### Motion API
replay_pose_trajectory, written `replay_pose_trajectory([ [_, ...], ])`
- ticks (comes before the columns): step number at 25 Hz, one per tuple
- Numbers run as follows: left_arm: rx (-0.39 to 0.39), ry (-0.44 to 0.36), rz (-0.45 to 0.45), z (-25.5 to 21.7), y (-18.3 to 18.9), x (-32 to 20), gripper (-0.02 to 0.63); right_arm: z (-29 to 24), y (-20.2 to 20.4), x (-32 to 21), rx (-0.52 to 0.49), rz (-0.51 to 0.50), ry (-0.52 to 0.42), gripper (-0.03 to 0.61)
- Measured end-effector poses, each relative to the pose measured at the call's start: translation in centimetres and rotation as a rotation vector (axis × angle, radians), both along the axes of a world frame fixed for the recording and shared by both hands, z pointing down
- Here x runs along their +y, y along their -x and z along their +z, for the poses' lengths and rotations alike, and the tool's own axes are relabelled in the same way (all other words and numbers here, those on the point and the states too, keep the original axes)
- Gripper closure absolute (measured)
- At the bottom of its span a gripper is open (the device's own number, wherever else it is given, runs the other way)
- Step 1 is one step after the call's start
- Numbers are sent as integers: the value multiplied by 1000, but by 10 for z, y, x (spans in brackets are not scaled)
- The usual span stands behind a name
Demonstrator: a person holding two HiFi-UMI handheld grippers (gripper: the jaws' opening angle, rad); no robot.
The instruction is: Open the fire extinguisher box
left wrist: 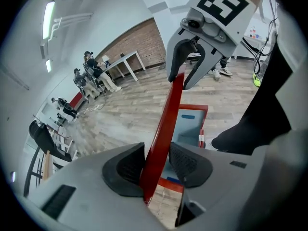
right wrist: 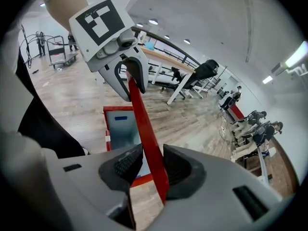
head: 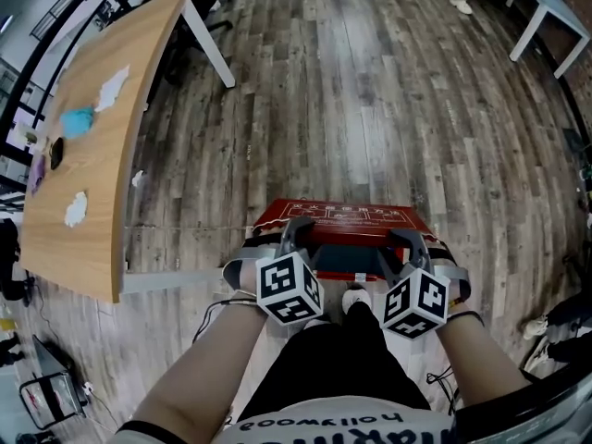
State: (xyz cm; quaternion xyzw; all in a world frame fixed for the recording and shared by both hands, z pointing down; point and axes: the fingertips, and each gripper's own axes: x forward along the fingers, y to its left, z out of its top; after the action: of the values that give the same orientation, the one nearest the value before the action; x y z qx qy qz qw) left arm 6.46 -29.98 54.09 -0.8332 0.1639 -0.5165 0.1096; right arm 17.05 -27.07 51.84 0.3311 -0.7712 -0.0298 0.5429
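Left gripper (left wrist: 156, 166) and right gripper (right wrist: 144, 165) each clamp the raised red lid (head: 344, 218) of the fire extinguisher box (head: 347, 261). The box sits on the plank floor (head: 370, 109) at the person's feet, grey inside showing. A wooden table (head: 102, 165) stands well left.

The left arm (head: 208, 373) and right arm (head: 474, 359) reach forward and down, side by side. The left gripper (head: 294, 233) and right gripper (head: 408, 246) each pinch the red lid (left wrist: 168, 114) by its edge.

Fire extinguisher box lid (left wrist: 166, 124): smooth, glossy red-painted metal. Gripper pads (left wrist: 185, 162): matt black, ribbed. Floor (head: 370, 109): grained wood planks.
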Motion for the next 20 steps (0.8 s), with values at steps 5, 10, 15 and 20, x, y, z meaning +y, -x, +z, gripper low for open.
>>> replay_pose_trajectory([
  [5, -40, 11, -34, 1, -3, -5, 457, -1, -4, -5, -12, -49, 78, 448],
  [10, -79, 11, -56, -1, -6, -12, 457, -3, -8, -10, -8, -88, 141, 453],
  [15, -93, -28, -76, -5, -7, -21, 457, -7, -10, -19, -28, -126, 163, 456],
  [20, -81, -35, -90, -8, -10, -32, 457, -10, -13, -29, -45, -147, 177, 459],
])
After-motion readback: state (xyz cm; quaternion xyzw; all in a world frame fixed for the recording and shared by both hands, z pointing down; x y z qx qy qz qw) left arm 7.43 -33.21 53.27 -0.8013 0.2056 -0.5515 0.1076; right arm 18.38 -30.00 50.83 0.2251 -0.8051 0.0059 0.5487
